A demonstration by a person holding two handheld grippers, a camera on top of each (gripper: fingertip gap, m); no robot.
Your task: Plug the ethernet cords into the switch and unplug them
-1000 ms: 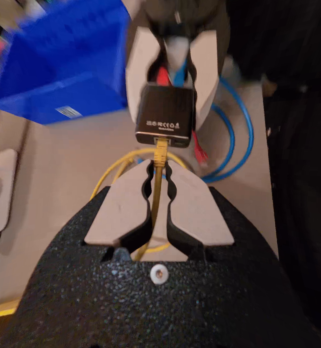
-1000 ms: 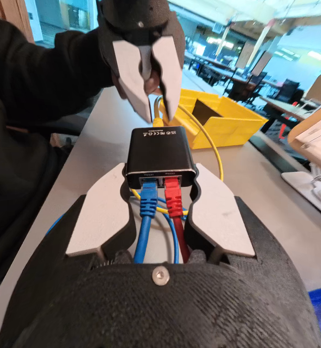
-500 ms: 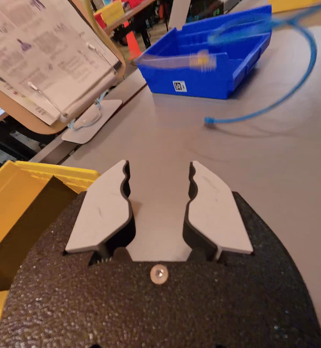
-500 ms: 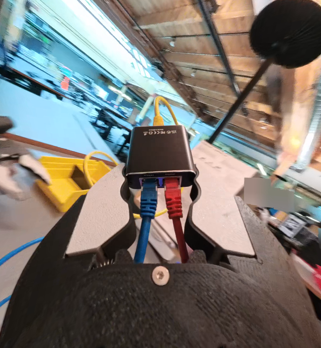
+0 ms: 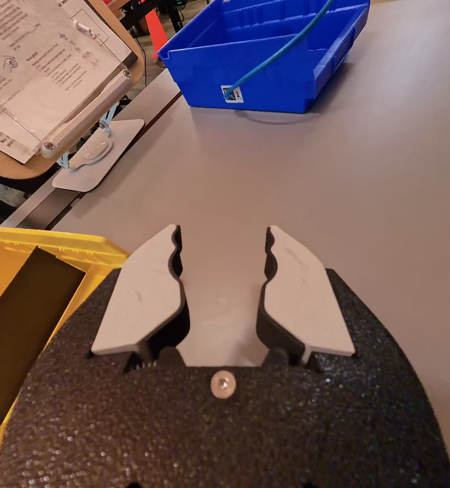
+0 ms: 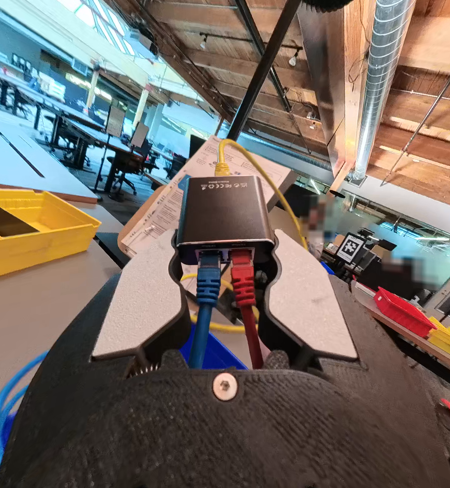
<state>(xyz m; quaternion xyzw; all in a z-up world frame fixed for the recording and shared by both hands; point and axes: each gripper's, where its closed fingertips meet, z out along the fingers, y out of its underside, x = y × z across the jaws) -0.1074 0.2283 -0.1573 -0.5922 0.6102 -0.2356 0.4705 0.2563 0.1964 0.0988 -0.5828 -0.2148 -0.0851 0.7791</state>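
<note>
Right tongs [image 6: 225,257] clamp a black rectangular metal switch [image 6: 224,211] aloft, long axis pointing away; blue [image 6: 208,280], red [image 6: 242,280] and yellow ethernet cords [image 6: 221,167] plugged in. Left tongs [image 5: 223,253] spread empty over the grey desk [image 5: 271,169], seen only in the left wrist view.

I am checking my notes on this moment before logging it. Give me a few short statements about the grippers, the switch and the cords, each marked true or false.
1. The right gripper is shut on the small black metal switch. True.
2. The left gripper holds the yellow ethernet cord. False: it is open and empty above the grey table.
3. The blue ethernet cord and the red ethernet cord sit plugged in side by side. True.
4. The yellow ethernet cord lies unplugged. False: it is plugged into the switch's far end.
5. The blue plastic bin is behind the yellow plastic bin. True.
</note>
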